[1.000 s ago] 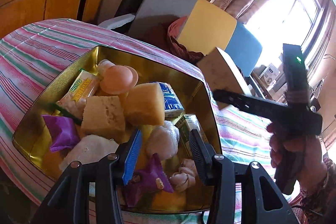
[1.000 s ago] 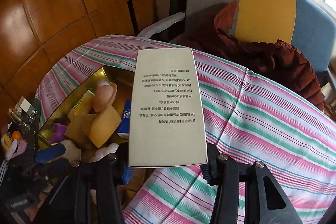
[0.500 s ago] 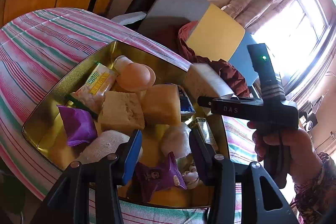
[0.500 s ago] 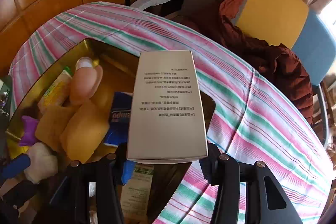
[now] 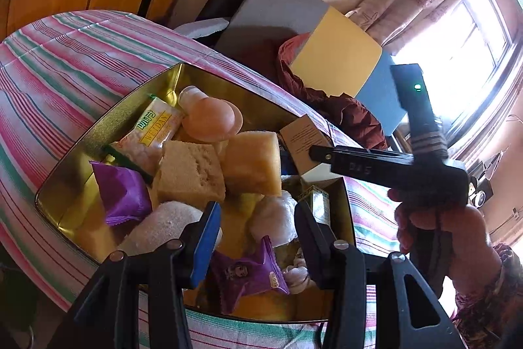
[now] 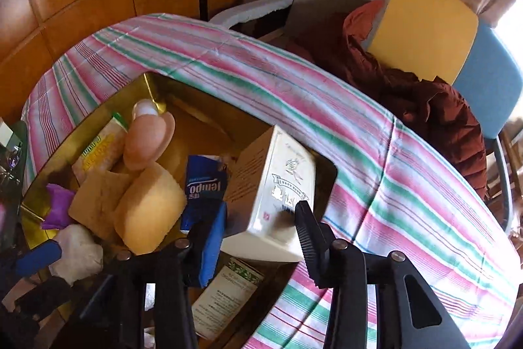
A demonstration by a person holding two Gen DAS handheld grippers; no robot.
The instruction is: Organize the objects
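After carrying the cream rectangular cardboard box (image 6: 278, 172) upright in the right gripper (image 6: 261, 206) half a second earlier, had let it tip over into the shiny gold metal tin (image 6: 196, 113), leaning in the corner just ahead of the fingertips, which probably settled that item's place. Had just been closing the jaws to a narrow gap, with the box's near end lying between the fingertips; could not tell whether the pads pressed on it. Held the left gripper (image 5: 257, 207) partly open and empty over the tin's near side, with the box ahead and to its right.
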